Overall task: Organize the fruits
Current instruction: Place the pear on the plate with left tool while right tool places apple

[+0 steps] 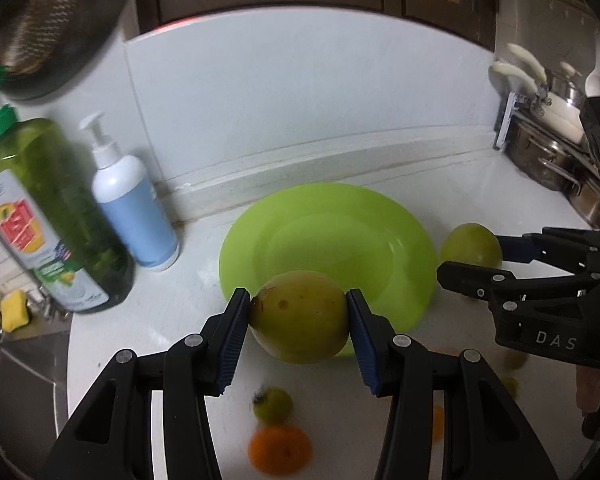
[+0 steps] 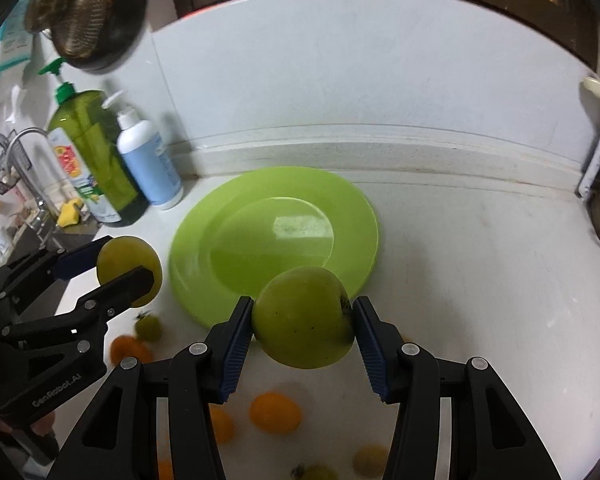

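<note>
My left claw [image 1: 298, 314] clamps green apple [image 1: 299, 317]; my right claw [image 2: 303, 322] clamps second green apple [image 2: 305, 317]. Both above counter [image 2: 480, 280], near green plate [image 2: 204, 224]. Oranges [image 2: 275, 412] below.

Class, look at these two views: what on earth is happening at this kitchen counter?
A person is sorting fruit with two hand-held grippers. The left gripper grips one green apple and the right gripper grips another green apple, both above the near edge of an empty green plate. Oranges and small green fruits lie on the counter.
</note>
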The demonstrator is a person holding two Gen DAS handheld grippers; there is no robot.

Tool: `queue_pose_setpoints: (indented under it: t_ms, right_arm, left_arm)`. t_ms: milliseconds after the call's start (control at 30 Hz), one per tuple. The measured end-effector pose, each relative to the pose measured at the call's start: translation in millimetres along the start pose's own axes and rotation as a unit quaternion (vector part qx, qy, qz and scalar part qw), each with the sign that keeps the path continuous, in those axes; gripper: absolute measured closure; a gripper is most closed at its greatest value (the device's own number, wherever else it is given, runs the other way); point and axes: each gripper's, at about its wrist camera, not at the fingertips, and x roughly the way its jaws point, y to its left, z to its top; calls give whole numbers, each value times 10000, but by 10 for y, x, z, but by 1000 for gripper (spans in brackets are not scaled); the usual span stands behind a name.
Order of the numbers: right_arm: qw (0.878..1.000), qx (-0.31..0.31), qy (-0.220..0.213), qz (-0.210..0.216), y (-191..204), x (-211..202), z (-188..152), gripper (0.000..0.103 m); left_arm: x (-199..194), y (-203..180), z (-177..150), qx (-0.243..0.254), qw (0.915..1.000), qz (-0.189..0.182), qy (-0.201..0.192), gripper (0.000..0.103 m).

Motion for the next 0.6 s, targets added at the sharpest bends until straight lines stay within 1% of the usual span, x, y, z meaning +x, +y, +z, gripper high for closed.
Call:
queue_pose_setpoints:
  t_ms: [200,333,467,600]
  right_arm:
    - [9995,-184,265,-2,-32,371,219,52]
    - [9988,-301,397,4,-29,546,318,52]
    - [9977,-442,505,-18,1,685,387,52]
    - [9968,-497,620,16,22,800,410,52]
  left_arm:
    - [348,77,159,119,9997,-24,221,55]
    - [558,124,222,164,9991,-71,396,55]
    - [706,147,235,150,9981,-168,580,55]
    - [793,157,217,201,9974,-161,668,55]
